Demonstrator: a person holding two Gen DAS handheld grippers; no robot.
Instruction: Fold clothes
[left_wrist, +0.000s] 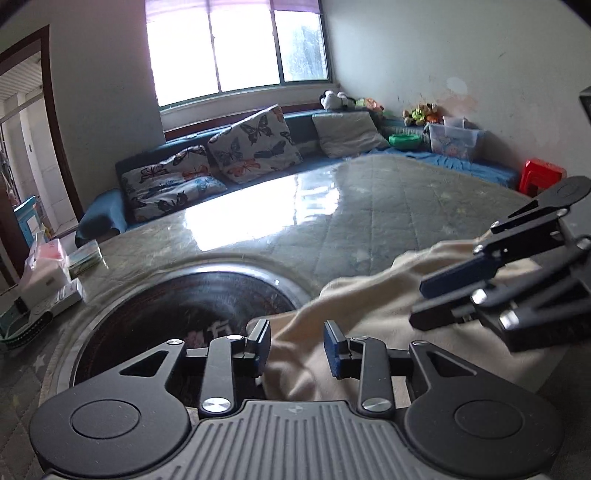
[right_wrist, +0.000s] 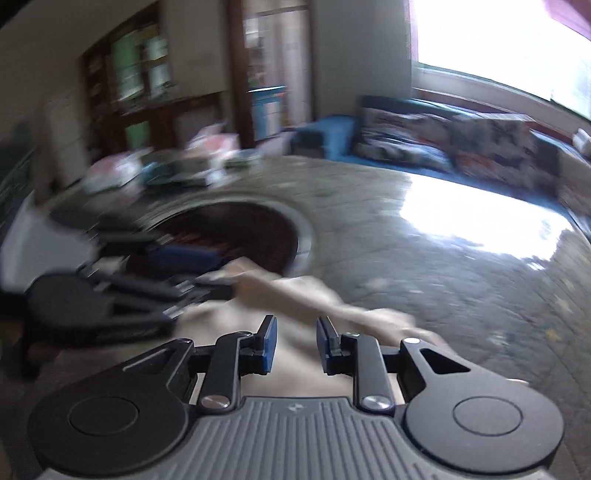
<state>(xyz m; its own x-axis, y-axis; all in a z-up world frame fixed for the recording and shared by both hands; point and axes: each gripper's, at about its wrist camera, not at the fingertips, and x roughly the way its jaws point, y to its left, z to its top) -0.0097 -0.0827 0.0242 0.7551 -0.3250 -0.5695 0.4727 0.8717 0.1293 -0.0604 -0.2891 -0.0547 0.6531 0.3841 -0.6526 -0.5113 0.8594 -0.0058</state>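
Over a glass-topped table (left_wrist: 369, 206), the left gripper (left_wrist: 297, 345) and right gripper (right_wrist: 293, 343) hover with jaws parted, empty — a cream garment (left_wrist: 351, 317) lies bunched beneath both, beside a round dark inset (left_wrist: 177, 314). Beyond: boxes (left_wrist: 44, 273) at the table's edge, butterfly cushions (left_wrist: 255, 144) on a blue sofa (left_wrist: 99, 214).

A shiny table (left_wrist: 388, 206) has a round dark plate (left_wrist: 177, 314) set in it. Far off, butterfly pillows (left_wrist: 255, 144) lean on a blue couch (left_wrist: 99, 218). A red stool (left_wrist: 541, 175) stands far right.
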